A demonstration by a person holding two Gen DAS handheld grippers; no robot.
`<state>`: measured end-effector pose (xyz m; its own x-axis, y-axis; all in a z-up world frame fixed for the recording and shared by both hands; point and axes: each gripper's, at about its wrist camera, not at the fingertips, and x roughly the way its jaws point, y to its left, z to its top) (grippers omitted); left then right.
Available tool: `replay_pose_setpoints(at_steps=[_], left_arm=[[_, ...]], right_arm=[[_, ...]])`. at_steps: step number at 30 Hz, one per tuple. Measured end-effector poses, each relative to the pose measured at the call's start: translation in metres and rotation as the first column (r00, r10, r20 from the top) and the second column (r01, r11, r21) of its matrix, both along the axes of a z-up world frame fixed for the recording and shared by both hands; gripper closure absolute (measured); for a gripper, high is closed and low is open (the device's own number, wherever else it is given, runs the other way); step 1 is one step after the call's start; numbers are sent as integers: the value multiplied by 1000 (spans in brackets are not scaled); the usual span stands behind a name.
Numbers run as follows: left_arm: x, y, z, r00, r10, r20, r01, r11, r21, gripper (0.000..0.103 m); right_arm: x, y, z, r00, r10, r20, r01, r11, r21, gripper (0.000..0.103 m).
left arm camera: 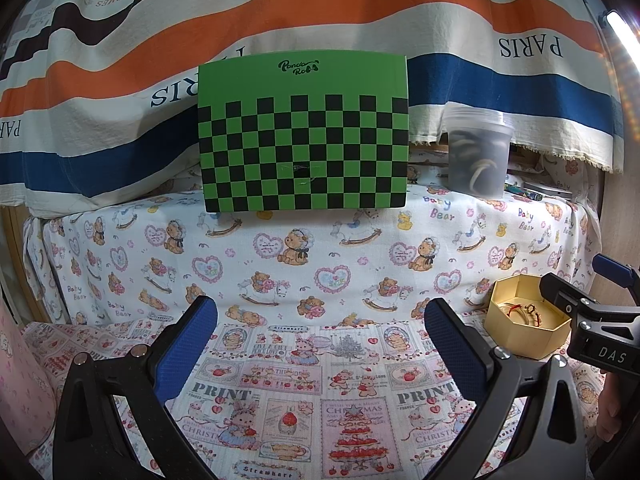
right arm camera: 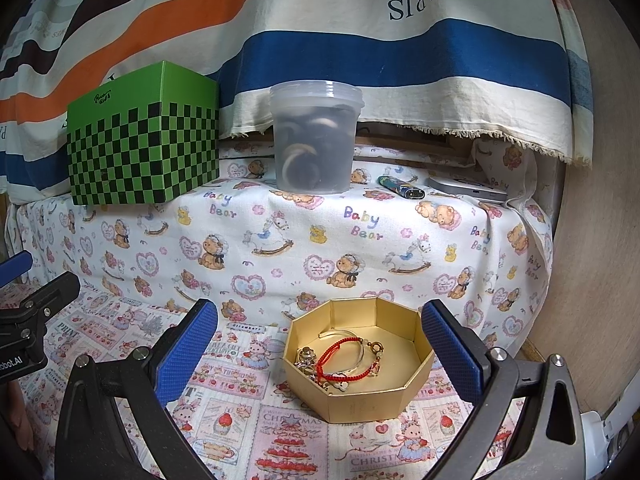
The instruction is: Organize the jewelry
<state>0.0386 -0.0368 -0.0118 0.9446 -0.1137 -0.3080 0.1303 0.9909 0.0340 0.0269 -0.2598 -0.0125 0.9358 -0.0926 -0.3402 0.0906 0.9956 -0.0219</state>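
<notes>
A shallow gold octagonal cardboard box (right arm camera: 360, 364) sits open-side up at the lower centre of the right wrist view, on the printed Christmas-pattern cloth (right arm camera: 240, 392). Inside it, a red cord bracelet (right arm camera: 338, 356) runs diagonally from lower left to upper right, tangled with a gold beaded chain (right arm camera: 374, 350) and a small gold charm (right arm camera: 306, 356). The right gripper (right arm camera: 320, 344) is spread wide around the box, gripping nothing. The left gripper (left arm camera: 320, 340) is likewise released over bare cloth, with the box at its lower right.
</notes>
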Motion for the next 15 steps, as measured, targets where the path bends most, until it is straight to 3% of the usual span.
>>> replay_pose_setpoints(at_steps=[15], left_arm=[[0, 0, 0, 1000, 0, 0, 0, 1000, 1, 0]], right_arm=[[0, 0, 0, 1000, 4, 2, -4, 1000, -6, 0]])
